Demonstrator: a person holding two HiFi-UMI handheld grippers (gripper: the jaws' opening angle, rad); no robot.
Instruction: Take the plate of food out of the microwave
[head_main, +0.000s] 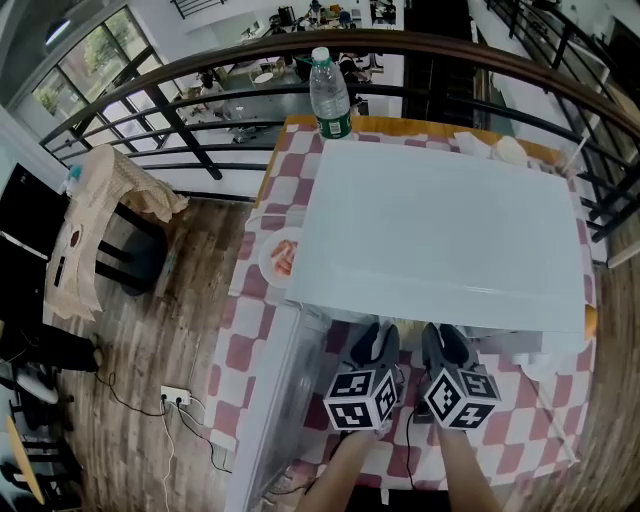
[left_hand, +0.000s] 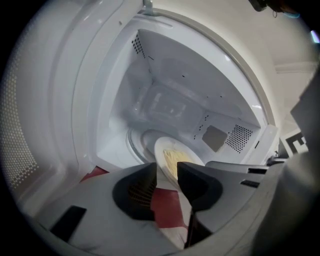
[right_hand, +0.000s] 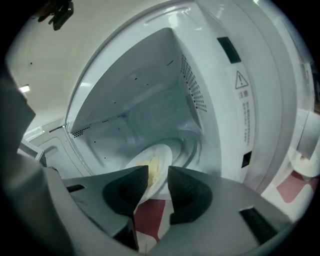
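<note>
Plate of food: hidden from my head view. That view shows one microwave on the table, with a second plate beside it.

Left gripper view: door open, plate inside on the turntable. My left fingers are narrowly apart with the rim at their tips, nothing clamped.

Right gripper view: my right fingers likewise. Grip and lift-out remain.

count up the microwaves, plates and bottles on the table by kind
microwaves: 1
plates: 2, one inside it, one beside it
bottles: 1
total: 4
</note>
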